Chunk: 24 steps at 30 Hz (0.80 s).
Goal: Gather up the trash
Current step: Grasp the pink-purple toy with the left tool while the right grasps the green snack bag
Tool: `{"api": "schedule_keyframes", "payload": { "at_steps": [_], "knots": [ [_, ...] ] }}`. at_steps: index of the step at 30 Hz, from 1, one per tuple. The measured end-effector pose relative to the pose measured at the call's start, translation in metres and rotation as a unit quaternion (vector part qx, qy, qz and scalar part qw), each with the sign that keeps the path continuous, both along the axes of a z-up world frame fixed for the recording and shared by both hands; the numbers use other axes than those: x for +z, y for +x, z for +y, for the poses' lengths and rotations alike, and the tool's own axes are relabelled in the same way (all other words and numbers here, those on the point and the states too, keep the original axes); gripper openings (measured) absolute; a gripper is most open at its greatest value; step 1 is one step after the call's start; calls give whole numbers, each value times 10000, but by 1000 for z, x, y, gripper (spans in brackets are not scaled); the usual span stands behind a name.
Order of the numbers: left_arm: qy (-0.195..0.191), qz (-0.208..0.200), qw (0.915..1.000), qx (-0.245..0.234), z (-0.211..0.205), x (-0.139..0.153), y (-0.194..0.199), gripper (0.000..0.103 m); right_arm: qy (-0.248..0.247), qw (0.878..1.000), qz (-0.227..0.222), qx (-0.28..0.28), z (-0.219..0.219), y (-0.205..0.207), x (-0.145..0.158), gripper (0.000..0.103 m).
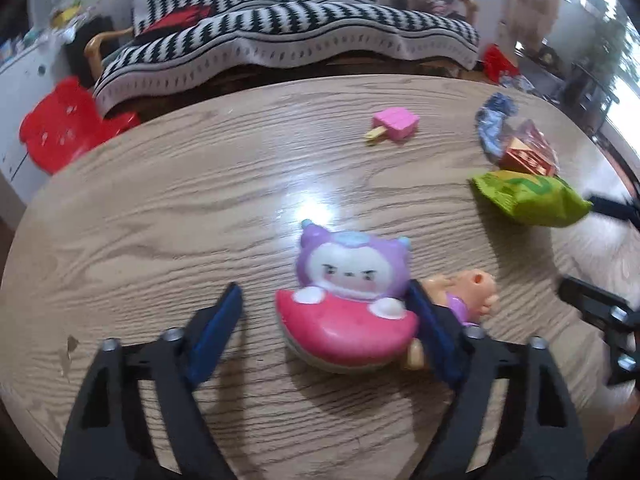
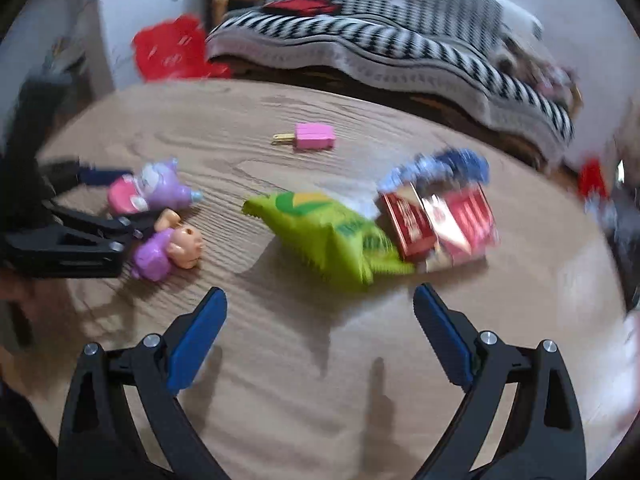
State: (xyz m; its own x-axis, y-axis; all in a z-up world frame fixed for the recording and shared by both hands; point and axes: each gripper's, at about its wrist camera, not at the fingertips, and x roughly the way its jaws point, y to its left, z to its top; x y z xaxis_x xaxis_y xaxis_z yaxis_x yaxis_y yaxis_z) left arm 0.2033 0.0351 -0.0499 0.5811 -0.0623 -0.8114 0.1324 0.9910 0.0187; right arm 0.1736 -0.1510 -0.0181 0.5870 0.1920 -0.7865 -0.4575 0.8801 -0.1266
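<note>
A green snack bag (image 2: 332,232) lies on the wooden table (image 2: 280,380), with a red wrapper (image 2: 440,216) and a crumpled blue wrapper (image 2: 448,164) just beyond it. My right gripper (image 2: 320,320) is open, just short of the green bag. The same trash shows at the right of the left wrist view: green bag (image 1: 528,196), red wrapper (image 1: 528,152), blue wrapper (image 1: 494,120). My left gripper (image 1: 324,312) is open, its jaws on either side of a purple and pink squishy toy (image 1: 352,292).
A small doll (image 1: 468,292) in purple lies beside the squishy toy. A pink popsicle toy (image 1: 394,124) lies farther back on the table. Behind the table are a sofa with a striped blanket (image 1: 280,36) and a red plastic chair (image 1: 68,124).
</note>
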Motion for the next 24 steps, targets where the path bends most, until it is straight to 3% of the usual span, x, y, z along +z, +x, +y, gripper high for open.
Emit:
{"api": "schedule_keyframes", "payload": {
  "at_steps": [2,6,8,9,11,13,19,24],
  "knots": [
    [-88,-23,9999,-117,-3,1,-2,59,-310,9990,-182,262,9,10,0,91],
    [-234,9,9997,-109,-1,1,-2,55,-663,9961,-172,556,20,25,-3,85],
    [-289,17,9996,-63,2,1,-2,52,-960,9927,-111,718,27,29,-10,64],
    [-299,17,9995,-42,4,1,-2,52,-1100,9912,-90,735,29,31,-14,60],
    [-254,-3,9997,37,7,1,-3,50,-1277,9891,-167,719,30,34,-20,43],
    [-238,0,9996,169,12,3,-4,49,-1061,9923,-155,626,25,34,-18,37],
    [-454,-27,9982,403,29,20,-18,48,376,9989,184,228,2,11,5,36],
    [-296,-107,9990,328,19,38,-60,48,878,9947,515,143,0,-39,11,36]
  ]
}}
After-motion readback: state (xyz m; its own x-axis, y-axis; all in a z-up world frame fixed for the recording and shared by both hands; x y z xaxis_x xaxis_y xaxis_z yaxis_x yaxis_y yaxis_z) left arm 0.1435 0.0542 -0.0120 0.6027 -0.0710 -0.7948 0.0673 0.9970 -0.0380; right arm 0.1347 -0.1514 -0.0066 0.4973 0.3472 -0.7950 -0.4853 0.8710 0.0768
